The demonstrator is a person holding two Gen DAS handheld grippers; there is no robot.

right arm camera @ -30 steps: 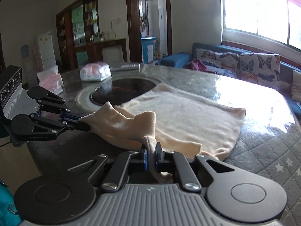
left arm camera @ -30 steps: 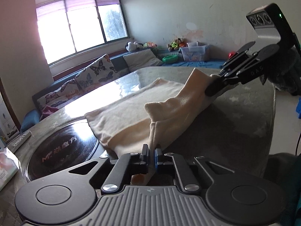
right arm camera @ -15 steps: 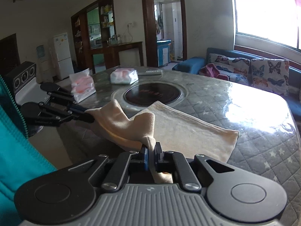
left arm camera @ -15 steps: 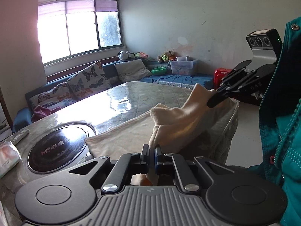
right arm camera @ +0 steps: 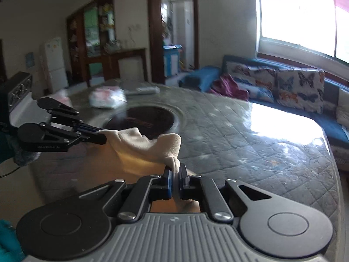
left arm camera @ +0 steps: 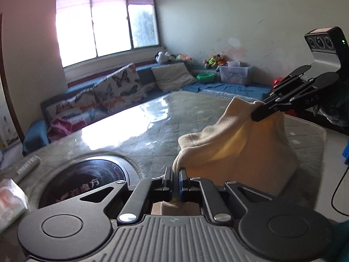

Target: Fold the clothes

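Observation:
A cream fleece cloth hangs in the air between my two grippers, lifted off the table. My left gripper is shut on one corner of the cloth. My right gripper is shut on the other corner of the cloth. The right gripper shows in the left wrist view at the upper right, pinching the cloth's top edge. The left gripper shows in the right wrist view at the left, pinching its corner. The cloth's lower part hangs behind the gripper bodies, out of sight.
A round table with a quilted grey cover lies ahead, with a black induction plate set in it. A white plastic packet and a remote lie at its far side. A butterfly-print sofa lines the window wall.
Both grippers have raised the cloth and pulled it back toward the table's near edge; it lay spread on the table a second ago and now hangs clear of it.

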